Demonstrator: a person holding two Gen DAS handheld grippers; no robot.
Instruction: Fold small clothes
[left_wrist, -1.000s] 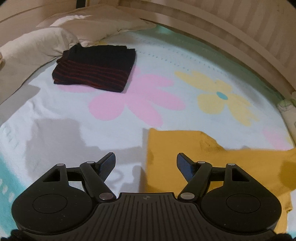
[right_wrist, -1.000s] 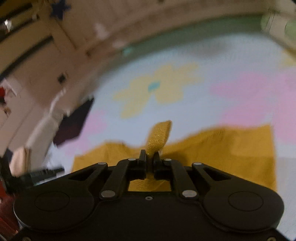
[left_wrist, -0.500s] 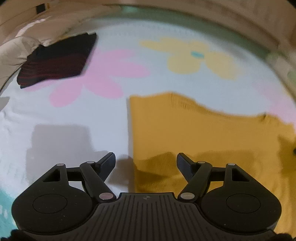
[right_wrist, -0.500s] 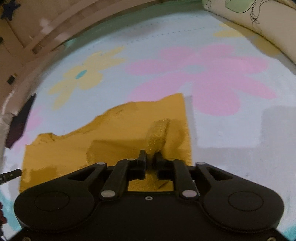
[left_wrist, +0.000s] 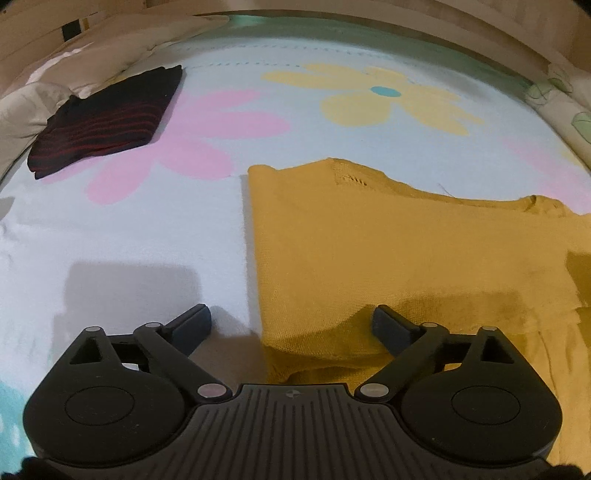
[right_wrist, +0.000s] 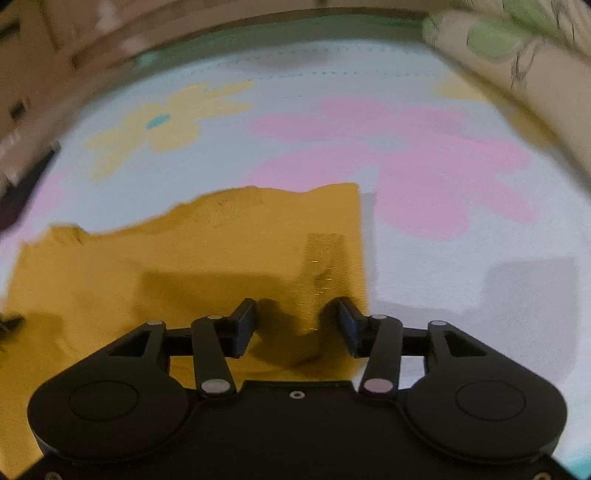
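Note:
A mustard-yellow knit garment (left_wrist: 406, 251) lies flat on the flowered bedsheet (left_wrist: 147, 236). It also shows in the right wrist view (right_wrist: 207, 266). My left gripper (left_wrist: 291, 326) is open and empty, hovering over the garment's near left corner. My right gripper (right_wrist: 295, 325) is open over the garment's near right corner, with a folded strip of the fabric (right_wrist: 321, 258) lying just beyond its jaws. A folded black garment with red stripes (left_wrist: 107, 118) rests at the far left of the bed.
Beige pillows (left_wrist: 33, 107) lie at the far left by the wooden bed frame (left_wrist: 406, 18). A flower-print pillow (right_wrist: 517, 62) lies along the right side. The sheet carries pink and yellow flower prints.
My right gripper has opened and let go of the yellow fabric, which now lies flat on the garment. My left gripper has moved right over the garment's corner, still open.

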